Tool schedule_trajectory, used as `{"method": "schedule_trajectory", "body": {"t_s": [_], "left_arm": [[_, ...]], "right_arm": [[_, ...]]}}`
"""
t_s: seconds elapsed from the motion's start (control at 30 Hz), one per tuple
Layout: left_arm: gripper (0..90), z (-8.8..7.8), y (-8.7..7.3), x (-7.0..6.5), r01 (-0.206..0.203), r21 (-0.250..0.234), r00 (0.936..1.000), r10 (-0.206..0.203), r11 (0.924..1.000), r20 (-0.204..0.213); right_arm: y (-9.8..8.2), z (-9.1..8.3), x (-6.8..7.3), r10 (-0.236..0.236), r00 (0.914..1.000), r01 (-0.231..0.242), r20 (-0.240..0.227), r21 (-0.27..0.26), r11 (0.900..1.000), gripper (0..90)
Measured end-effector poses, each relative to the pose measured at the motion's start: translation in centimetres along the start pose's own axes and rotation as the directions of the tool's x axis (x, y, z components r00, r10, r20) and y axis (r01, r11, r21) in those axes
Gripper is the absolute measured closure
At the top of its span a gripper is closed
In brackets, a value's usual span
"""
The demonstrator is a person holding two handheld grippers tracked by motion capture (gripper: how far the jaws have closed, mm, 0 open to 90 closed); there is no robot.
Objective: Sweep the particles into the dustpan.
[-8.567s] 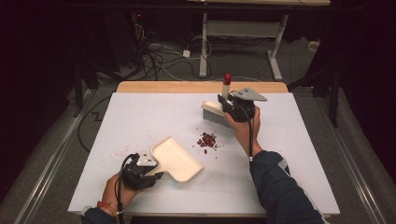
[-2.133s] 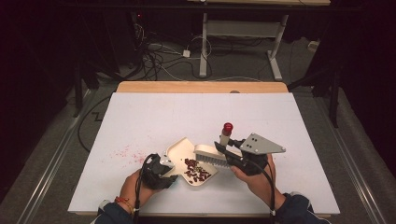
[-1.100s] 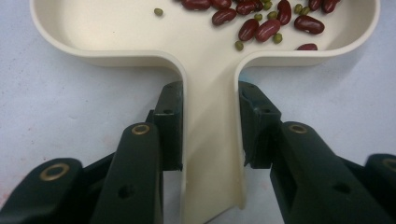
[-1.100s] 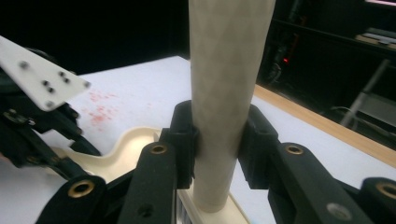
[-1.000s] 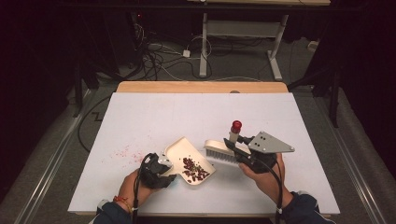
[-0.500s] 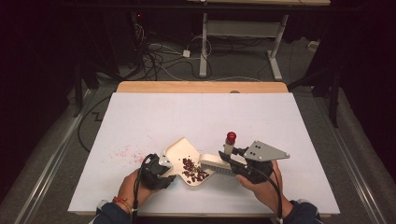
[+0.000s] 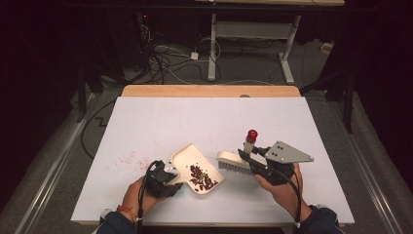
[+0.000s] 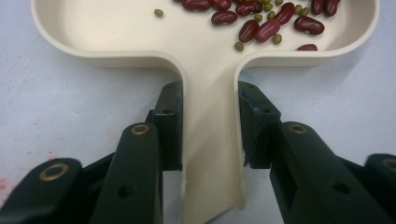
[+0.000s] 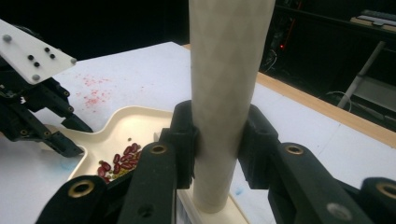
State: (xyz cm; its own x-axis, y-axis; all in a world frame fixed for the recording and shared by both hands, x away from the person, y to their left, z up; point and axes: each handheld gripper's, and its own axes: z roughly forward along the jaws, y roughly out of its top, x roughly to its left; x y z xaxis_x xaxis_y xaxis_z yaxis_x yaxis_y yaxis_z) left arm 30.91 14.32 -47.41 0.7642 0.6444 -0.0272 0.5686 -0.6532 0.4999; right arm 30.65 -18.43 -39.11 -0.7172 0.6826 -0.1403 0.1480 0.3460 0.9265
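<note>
Dustpan lies on desk, beans inside, handle clamped by left gripper at 8 o'clock. Brush at dustpan's 3 o'clock, long axis level, handle clamped in right gripper.

High view looks down; gripper views close; all share dustpan

Beans lie in the dustpan; the brush sits just right of it.

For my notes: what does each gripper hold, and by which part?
Left gripper clamps the dustpan by its handle; right gripper clamps the brush by its upright handle.
</note>
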Motion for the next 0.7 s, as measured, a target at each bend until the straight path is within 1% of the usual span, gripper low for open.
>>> {"method": "schedule_trajectory", "body": {"t_s": [0.07, 0.17, 0.33, 0.4, 0.43, 0.5, 0.6, 0.7], "left_arm": [[63.4, 0.0, 0.0, 0.0, 0.003, -0.003, 1.0000, -0.003, 1.0000, 0.002], [63.4, 0.0, 0.1, -0.2, 0.001, -0.005, 1.0000, -0.001, 1.0000, -0.001], [63.5, 0.0, 0.1, -0.2, 0.004, -0.015, 1.0000, -0.004, 0.9999, -0.004], [63.4, 0.1, 0.1, -0.3, 0.003, -0.011, 1.0000, -0.003, 0.9999, -0.006], [63.4, 0.2, 0.1, -0.3, 0.004, -0.013, 1.0000, -0.005, 0.9999, -0.006], [63.4, 0.3, 0.1, -0.3, 0.009, -0.015, 1.0000, -0.009, 0.9998, -0.004], [63.5, 0.3, 0.1, -0.3, 0.009, -0.016, 1.0000, -0.009, 0.9998, -0.005], [63.4, 0.2, 0.1, -0.2, 0.016, -0.023, 0.9999, -0.016, 0.9996, -0.001]], "right_arm": [[0.1, 0.4, -0.1, -0.003, 1.0000, 0.003, 0.006, -0.012, 1.000, 70.3], [0.6, 1.7, -0.1, -0.004, 1.0000, 0.004, 0.001, -0.040, 0.999, 70.4], [0.9, 4.3, 0.5, -0.016, 0.9998, 0.016, -0.010, -0.045, 0.999, 70.4], [1.1, 5.2, 0.8, -0.017, 0.9998, 0.017, -0.006, -0.055, 0.998, 70.4], [1.1, 5.6, 1.0, -0.014, 0.9998, 0.013, -0.012, -0.057, 0.998, 70.3], [1.3, 6.4, 1.3, -0.013, 0.9999, 0.012, -0.006, -0.056, 0.998, 70.3], [1.3, 7.3, 2.1, -0.020, 0.9994, 0.019, -0.027, -0.049, 0.999, 70.4], [1.3, 7.7, 3.2, -0.035, 0.9974, 0.033, -0.063, -0.037, 0.999, 70.4]]}}
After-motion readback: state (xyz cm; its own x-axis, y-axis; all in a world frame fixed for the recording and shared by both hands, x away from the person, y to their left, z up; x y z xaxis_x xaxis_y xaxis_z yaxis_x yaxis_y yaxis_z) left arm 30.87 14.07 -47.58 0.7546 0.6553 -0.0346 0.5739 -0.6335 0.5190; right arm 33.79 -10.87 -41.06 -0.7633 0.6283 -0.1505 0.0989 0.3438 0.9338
